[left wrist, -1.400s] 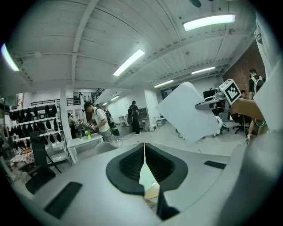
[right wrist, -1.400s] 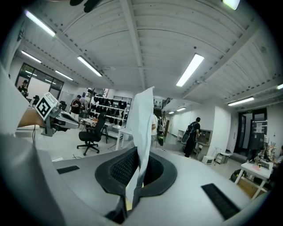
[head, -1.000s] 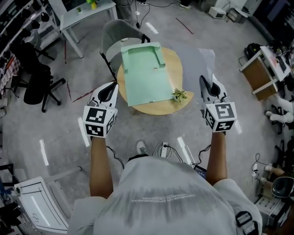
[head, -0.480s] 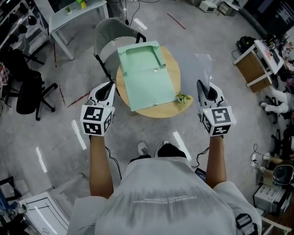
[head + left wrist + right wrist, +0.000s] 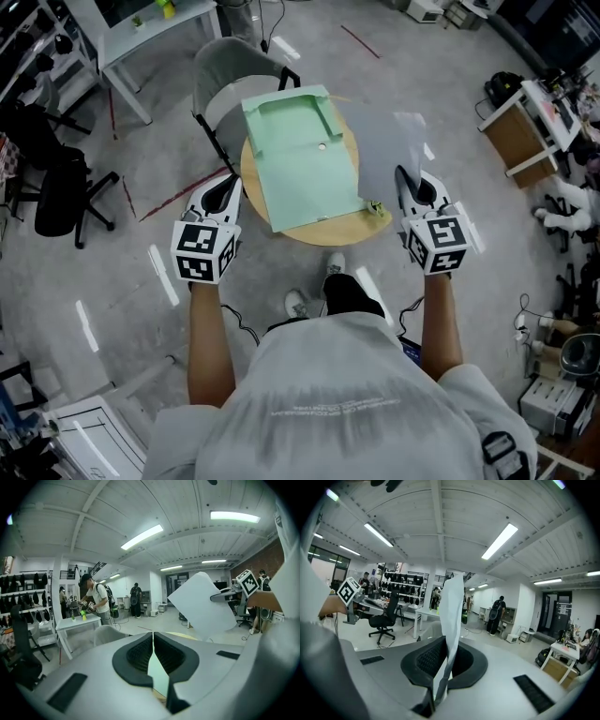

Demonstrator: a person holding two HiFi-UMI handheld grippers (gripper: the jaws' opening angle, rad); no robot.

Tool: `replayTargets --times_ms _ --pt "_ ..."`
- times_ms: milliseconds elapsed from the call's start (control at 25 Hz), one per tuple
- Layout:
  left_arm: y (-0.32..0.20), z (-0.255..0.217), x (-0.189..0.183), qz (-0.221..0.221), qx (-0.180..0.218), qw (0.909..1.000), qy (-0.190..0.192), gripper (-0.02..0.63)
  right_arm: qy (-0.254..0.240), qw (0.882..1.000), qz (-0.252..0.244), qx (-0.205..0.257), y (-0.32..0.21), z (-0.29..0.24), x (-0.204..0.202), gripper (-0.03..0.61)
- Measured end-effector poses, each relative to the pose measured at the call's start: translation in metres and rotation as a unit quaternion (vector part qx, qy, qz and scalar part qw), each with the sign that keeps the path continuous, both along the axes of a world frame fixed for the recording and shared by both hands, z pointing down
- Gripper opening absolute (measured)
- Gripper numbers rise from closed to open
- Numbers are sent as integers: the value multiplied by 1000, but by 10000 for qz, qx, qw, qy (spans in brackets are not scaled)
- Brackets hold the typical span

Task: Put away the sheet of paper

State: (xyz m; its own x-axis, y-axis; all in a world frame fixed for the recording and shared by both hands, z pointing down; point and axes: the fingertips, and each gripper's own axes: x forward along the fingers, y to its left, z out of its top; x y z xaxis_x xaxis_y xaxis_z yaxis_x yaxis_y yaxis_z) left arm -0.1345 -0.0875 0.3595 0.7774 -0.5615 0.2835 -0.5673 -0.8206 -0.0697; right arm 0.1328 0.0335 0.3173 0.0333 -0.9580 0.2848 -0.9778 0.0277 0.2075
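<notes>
Head view: my two grippers are held out in front of the person's body, on either side of a round wooden table [image 5: 349, 228]. A pale green folder [image 5: 300, 155] lies open and flat on the table, and a small green sprig [image 5: 376, 207] sits at the table's near right rim. A grey chair [image 5: 228, 67] stands at the far side of the table.

Left gripper [image 5: 225, 187]: it hangs near the table's left edge. In the left gripper view I read its jaws [image 5: 153, 641] as clenched with nothing between them; only a sliver of the green folder shows past the pads.

Right gripper [image 5: 405, 183]: it hangs near the table's right edge. In the right gripper view its jaws [image 5: 446, 641] are clamped on the lower edge of the sheet of paper [image 5: 452, 606], which rises upright from the pads.

Sheet of paper [image 5: 411, 141]: it is off the table, in the air beside the table's right side. From the left gripper view it shows as a pale tilted panel [image 5: 201, 604].
</notes>
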Motion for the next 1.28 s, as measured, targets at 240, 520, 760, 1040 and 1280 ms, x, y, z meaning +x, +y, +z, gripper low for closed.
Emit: replayTargets --times_ms 240,520,760,1040,1280 --pt "-23 0 12 -129 5 9999 -84 26 200 9996 -171 -49 -33 9 12 29" --pt "-54 1 45 -463 -130 9988 -122 26 498 9969 -586 -186 -86 27 49 29" --pt "-81 6 70 -944 -356 9949 -54 26 781 9889 -1170 -477 -144 56 78 29" --pt "-99 22 70 -1704 -548 9838 -22 26 1308 9681 -2013 -712 -208 98 83 29" --pt "-108 51 61 -1934 -786 9779 -115 26 2020 9423 -2488 -969 -239 138 63 29"
